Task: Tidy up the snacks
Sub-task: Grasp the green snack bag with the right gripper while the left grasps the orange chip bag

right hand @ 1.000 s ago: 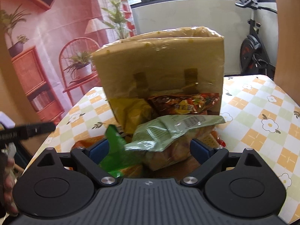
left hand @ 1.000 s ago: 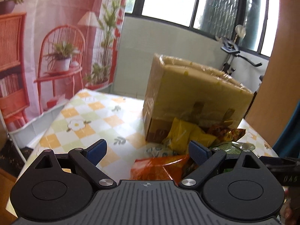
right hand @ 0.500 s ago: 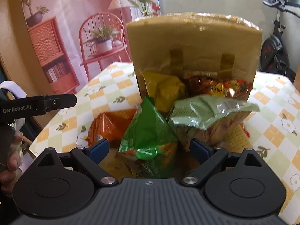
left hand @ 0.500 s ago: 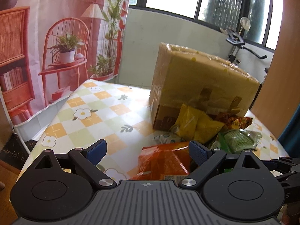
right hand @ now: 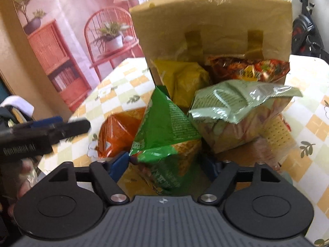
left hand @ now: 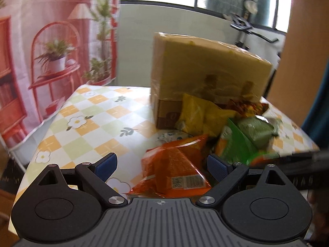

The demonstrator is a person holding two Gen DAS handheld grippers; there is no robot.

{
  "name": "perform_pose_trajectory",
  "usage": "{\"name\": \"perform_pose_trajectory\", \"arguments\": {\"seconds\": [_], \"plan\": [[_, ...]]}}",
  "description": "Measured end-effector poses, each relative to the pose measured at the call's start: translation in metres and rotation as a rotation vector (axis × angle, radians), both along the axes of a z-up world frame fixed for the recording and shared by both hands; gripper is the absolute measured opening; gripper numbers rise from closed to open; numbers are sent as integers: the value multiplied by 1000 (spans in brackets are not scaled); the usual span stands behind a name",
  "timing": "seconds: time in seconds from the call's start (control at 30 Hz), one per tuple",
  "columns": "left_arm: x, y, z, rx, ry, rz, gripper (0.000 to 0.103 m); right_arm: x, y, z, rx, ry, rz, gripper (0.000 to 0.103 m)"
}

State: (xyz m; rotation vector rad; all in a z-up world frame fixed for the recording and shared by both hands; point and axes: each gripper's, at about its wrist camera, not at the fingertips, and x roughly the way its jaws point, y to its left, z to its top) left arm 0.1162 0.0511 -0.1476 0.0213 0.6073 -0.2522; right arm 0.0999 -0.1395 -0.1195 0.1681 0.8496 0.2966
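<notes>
A pile of snack bags lies in front of a tape-wrapped cardboard box (left hand: 207, 72) (right hand: 216, 24). My left gripper (left hand: 162, 164) is open, its jaws on either side of an orange bag (left hand: 174, 168) without touching it. My right gripper (right hand: 164, 164) has its jaws around a bright green bag (right hand: 166, 127), narrowed toward its sides; whether they grip it I cannot tell. Behind lie a yellow bag (right hand: 183, 82), a red-brown bag (right hand: 246, 68) and a pale green bag (right hand: 236, 107). The orange bag also shows in the right wrist view (right hand: 117, 131).
The table has a cloth with orange and green checks and flowers (left hand: 92, 119). The left gripper's body shows at the left of the right wrist view (right hand: 41, 135). The table's left edge (left hand: 41, 123) drops off beside a pink backdrop. An exercise bike (right hand: 308, 33) stands behind.
Both grippers have moved closer to the pile. The right gripper's jaws have narrowed around the bright green bag. The left gripper now has the orange bag between its open jaws.
</notes>
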Motion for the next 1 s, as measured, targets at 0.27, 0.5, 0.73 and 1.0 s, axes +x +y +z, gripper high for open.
{"name": "perform_pose_trajectory", "arguments": {"seconds": [0.27, 0.5, 0.73, 1.0], "plan": [[-3, -21, -13, 85, -21, -110, 96, -9, -13, 10, 41, -50, -51, 65], [15, -27, -20, 168, 27, -127, 96, -9, -17, 9, 67, -47, -64, 64], [27, -23, -7, 268, -27, -182, 96, -11, -21, 9, 83, -48, -77, 64], [11, -28, -26, 297, -8, -326, 96, -11, -22, 8, 92, -50, -85, 63]]}}
